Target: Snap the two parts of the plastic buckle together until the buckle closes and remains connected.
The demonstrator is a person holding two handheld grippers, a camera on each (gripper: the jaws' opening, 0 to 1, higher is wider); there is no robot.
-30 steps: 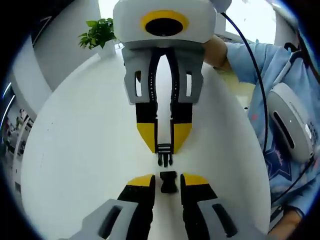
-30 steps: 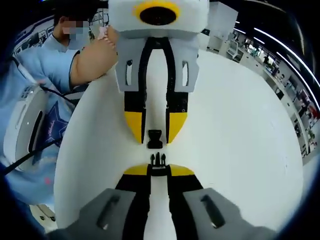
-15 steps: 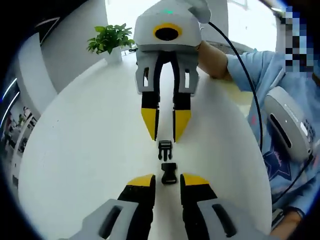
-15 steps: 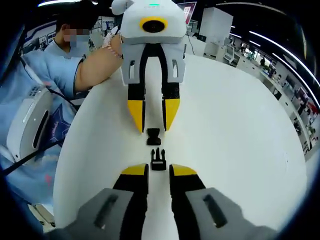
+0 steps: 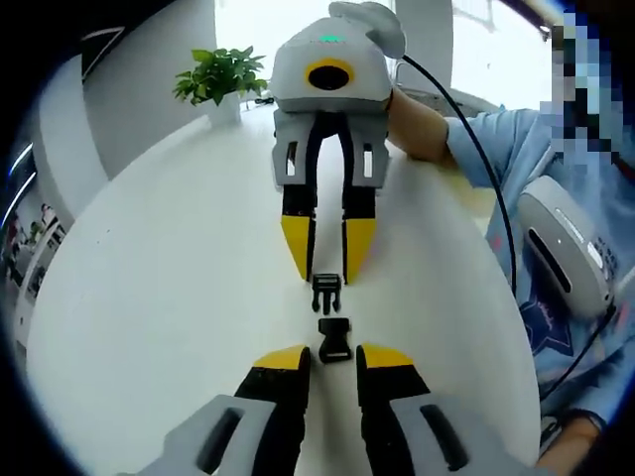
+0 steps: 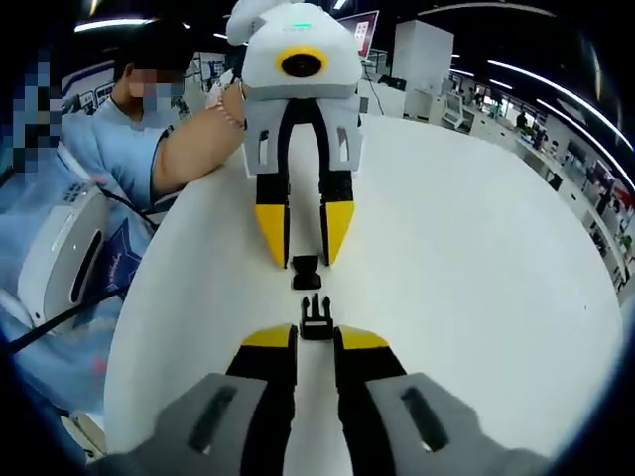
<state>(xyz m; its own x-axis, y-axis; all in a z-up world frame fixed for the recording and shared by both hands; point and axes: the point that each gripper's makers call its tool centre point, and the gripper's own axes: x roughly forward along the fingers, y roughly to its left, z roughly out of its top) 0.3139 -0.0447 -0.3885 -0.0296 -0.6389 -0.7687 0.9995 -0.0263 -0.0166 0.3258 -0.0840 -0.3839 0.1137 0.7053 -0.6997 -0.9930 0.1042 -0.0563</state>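
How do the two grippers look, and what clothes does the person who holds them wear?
Both grippers have grey bodies and black jaws with yellow tips. The left gripper and the right gripper each carry a white housing with a yellow ring. A black cable runs from the right one's housing. The person wears a light blue short-sleeved shirt.
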